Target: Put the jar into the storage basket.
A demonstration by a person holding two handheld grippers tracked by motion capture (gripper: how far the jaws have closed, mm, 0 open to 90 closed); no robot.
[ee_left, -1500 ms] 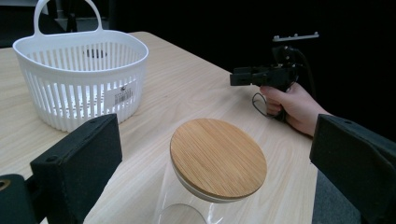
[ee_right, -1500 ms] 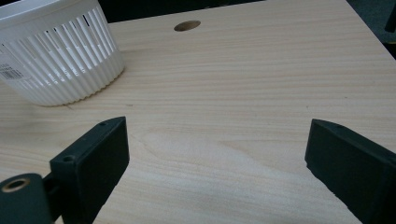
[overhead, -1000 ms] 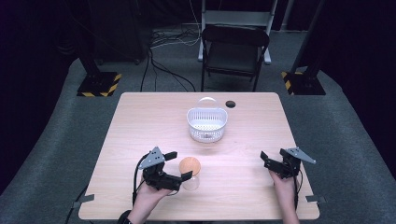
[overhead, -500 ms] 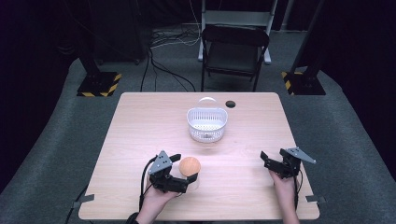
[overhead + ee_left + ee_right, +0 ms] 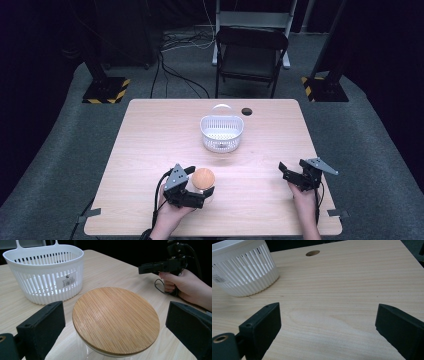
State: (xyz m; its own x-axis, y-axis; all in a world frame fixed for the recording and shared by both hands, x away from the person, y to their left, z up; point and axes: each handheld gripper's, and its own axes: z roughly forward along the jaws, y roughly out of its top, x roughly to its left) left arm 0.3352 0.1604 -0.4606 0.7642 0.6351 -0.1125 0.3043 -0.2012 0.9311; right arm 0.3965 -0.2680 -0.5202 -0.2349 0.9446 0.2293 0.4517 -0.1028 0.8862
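A glass jar with a round bamboo lid (image 5: 203,178) (image 5: 110,305) stands near the table's front edge, left of centre. My left gripper (image 5: 200,182) (image 5: 116,315) is open, one jaw on each side of the jar; a gap shows between each jaw and the lid. A white slatted basket (image 5: 221,133) (image 5: 45,277) (image 5: 244,272) sits empty at the table's middle, beyond the jar. At the front right, my right gripper (image 5: 284,172) (image 5: 328,317) is open over bare wood with nothing between its jaws. The left gripper view also catches it farther off (image 5: 160,265), held by a hand.
The wooden table (image 5: 150,145) has a small round hole (image 5: 246,111) (image 5: 312,252) near its far edge, right of the basket. A black chair (image 5: 252,50) stands beyond the table. Bare wood lies between the two grippers.
My left gripper has slid right toward the jar, so the jar now sits between its jaws. The right gripper, the basket and the jar have stayed put.
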